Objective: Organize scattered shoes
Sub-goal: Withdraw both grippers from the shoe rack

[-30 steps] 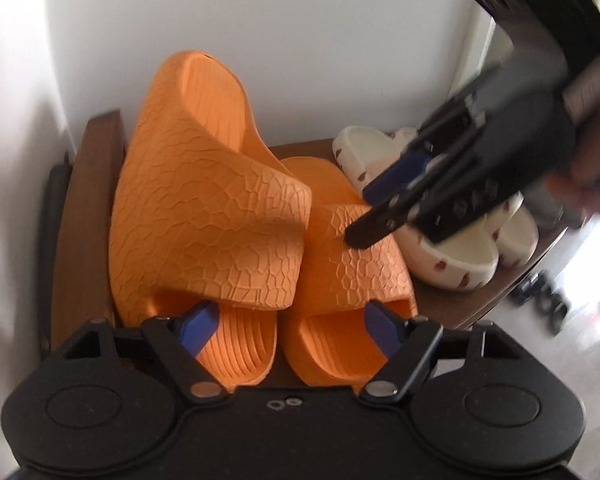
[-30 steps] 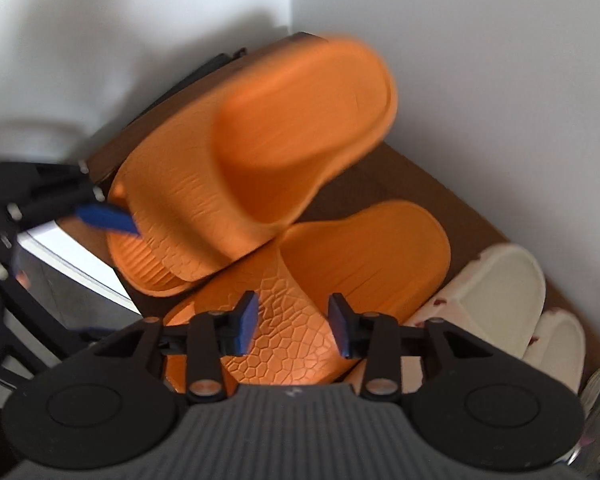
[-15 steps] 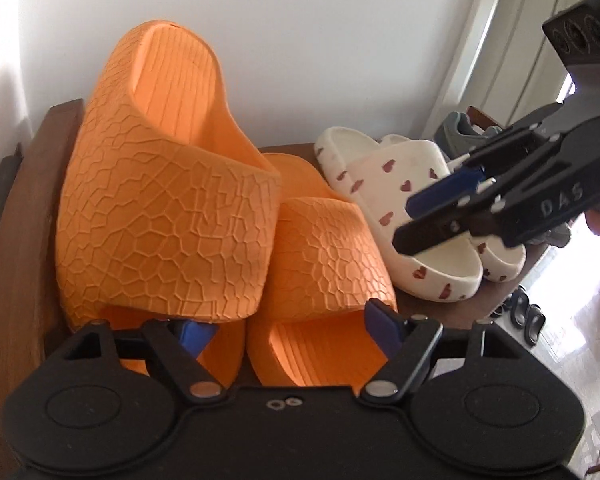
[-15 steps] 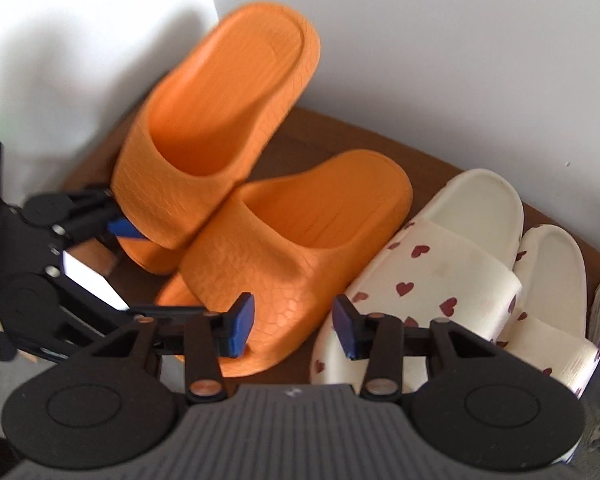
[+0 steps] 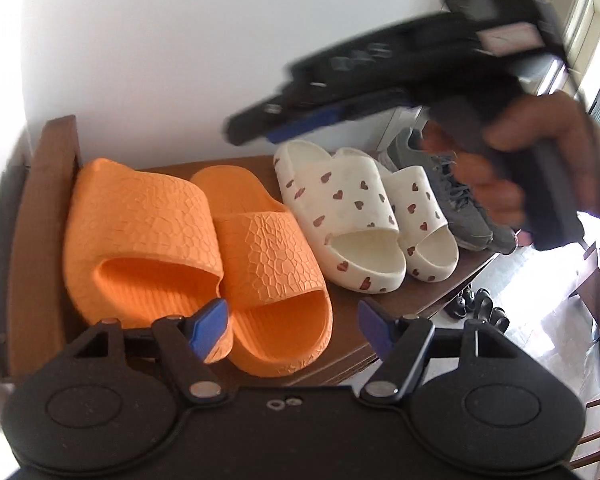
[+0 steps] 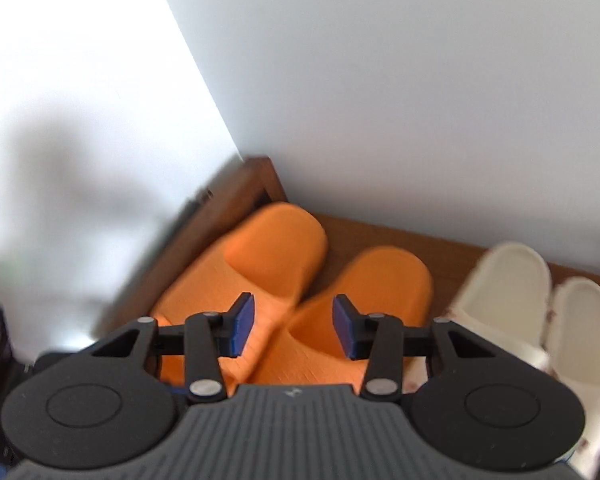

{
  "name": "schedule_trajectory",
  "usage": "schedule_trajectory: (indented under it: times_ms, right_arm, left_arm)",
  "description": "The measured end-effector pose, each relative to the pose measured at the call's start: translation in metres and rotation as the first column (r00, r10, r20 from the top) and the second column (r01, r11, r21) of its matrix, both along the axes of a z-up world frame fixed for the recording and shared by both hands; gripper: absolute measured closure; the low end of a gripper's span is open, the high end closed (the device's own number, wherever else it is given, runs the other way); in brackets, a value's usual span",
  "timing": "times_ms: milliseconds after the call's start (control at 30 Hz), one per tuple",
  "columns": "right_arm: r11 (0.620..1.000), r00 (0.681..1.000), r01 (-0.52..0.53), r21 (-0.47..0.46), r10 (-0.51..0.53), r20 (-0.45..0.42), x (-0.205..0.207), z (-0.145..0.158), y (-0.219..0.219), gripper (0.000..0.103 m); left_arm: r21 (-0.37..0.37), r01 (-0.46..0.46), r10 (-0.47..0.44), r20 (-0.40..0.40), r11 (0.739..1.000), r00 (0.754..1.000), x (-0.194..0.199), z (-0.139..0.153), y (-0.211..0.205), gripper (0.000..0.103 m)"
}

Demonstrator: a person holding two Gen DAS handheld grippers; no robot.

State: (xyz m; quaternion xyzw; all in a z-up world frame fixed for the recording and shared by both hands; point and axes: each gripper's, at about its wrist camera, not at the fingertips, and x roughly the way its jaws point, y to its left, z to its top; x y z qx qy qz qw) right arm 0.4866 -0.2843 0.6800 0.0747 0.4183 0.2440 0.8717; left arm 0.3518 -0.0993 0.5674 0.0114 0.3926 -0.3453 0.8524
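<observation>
Two orange slides lie flat, side by side, at the left end of a wooden shelf [image 5: 352,312]: the left slide [image 5: 140,232] and the right slide [image 5: 268,248], open ends toward me. My left gripper [image 5: 292,330] sits at the shelf's front edge. Its jaws are closing, with the right slide's front end between them and the pads clear of it. My right gripper [image 5: 260,128], blurred, hangs high above the shoes. In the right wrist view the right gripper [image 6: 294,326] is open and empty over the orange slides [image 6: 276,264].
White slides with red hearts [image 5: 340,216] stand next to the orange pair, grey sneakers [image 5: 460,200] beyond them. A raised wooden side rail [image 5: 40,220] and white walls close the shelf's left and back. A hand [image 5: 540,160] grips the right gripper. Dark shoes [image 5: 476,304] lie on the floor below.
The left orange slide, earlier tipped up and leaning on its mate, now lies flat beside it. The right gripper has risen away from the shoes. The left gripper has drawn back.
</observation>
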Motion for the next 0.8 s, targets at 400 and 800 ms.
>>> schedule_trajectory:
  times_ms: [400,800]
  right_arm:
    - [0.962,0.966,-0.232,-0.142,0.210,-0.152,0.067,-0.026,0.086,0.058]
    - [0.983,0.966,-0.183,-0.005,0.179,-0.185,0.028,-0.077,0.090,0.056]
  left_arm:
    - [-0.047,-0.062,0.066,0.098,0.997,0.993,-0.037,0.068,0.023,0.022]
    - [-0.036,-0.116,0.120,0.149,0.993,0.981,-0.061,0.106,0.054,0.020]
